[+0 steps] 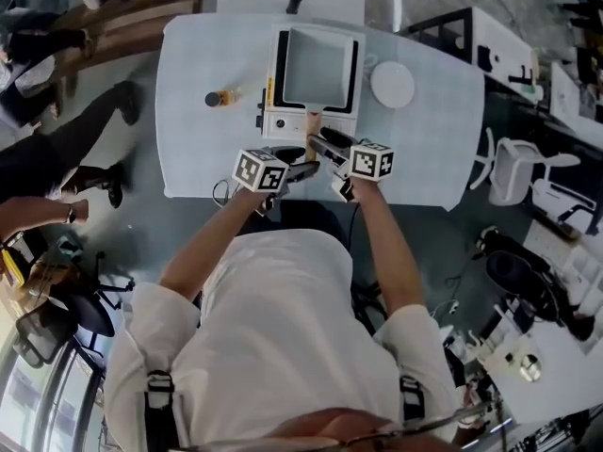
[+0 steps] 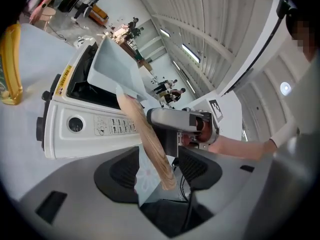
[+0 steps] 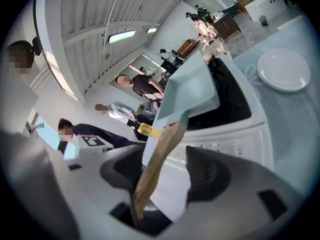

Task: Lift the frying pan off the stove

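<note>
Sitting on the single white stove (image 1: 311, 123), the one square frying pan (image 1: 318, 67) is at the middle of the pale tabletop (image 1: 424, 149), and its one wooden handle (image 2: 150, 139) points toward the person. Two grippers are at this handle, each one with one marker cube. The left gripper (image 2: 159, 169) comes from the left side and the right gripper (image 3: 165, 176) from the right side, so they meet just in front of the stove's control panel. In the left gripper view the two fingers (image 2: 122, 171) are spread wide – the handle passes between them, but no pad presses on it. The right gripper view shows the same: its two fingers (image 3: 210, 171) are released, with the handle between them and a gap on each side. One white plate (image 1: 392, 84) lies just beside the stove on the right. One small amber bottle (image 1: 220, 98) with a dark cap stands near the stove on the left.
</note>
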